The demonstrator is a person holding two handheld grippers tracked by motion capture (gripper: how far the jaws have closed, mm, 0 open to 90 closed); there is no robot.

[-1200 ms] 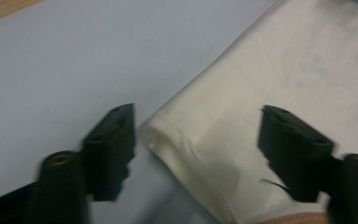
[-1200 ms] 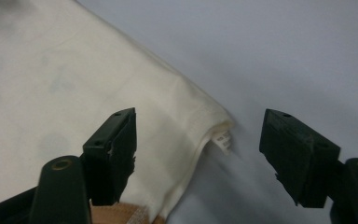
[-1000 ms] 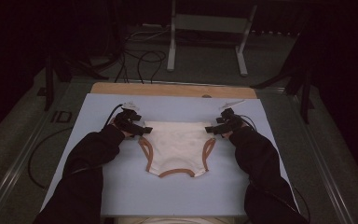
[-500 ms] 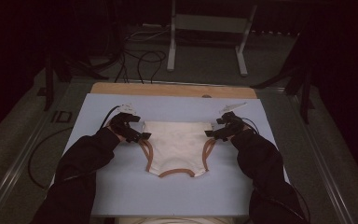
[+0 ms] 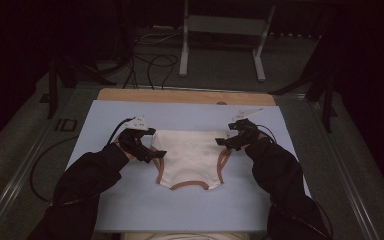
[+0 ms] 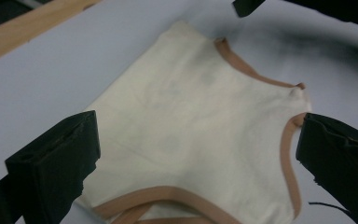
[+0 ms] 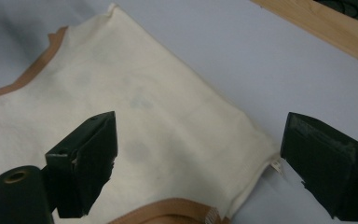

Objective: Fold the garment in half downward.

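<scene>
A cream garment (image 5: pixel 190 155) with tan trim lies flat on the pale blue mat (image 5: pixel 180 115). My left gripper (image 5: pixel 152 152) hovers over its left leg edge. My right gripper (image 5: pixel 225 142) hovers by its upper right corner. In the left gripper view the garment (image 6: pixel 191 107) lies below the left gripper (image 6: pixel 198 140), whose jaws stand wide apart. In the right gripper view the garment's corner (image 7: pixel 144 107) lies under the right gripper (image 7: pixel 200 140), also spread wide. Both pairs of jaws have just been opening, and no cloth is pinched in either.
A wooden strip (image 5: pixel 180 96) borders the mat's far edge. Behind the table stand a metal frame (image 5: pixel 185 45) and loose cables (image 5: pixel 150 60) on the floor. Dark sleeves reach in from the near edge. Bare mat lies in front of the garment.
Both grippers have drawn back a little from the garment's top corners and lifted, the left one more. Their jaws have spread wider. The garment stays flat.
</scene>
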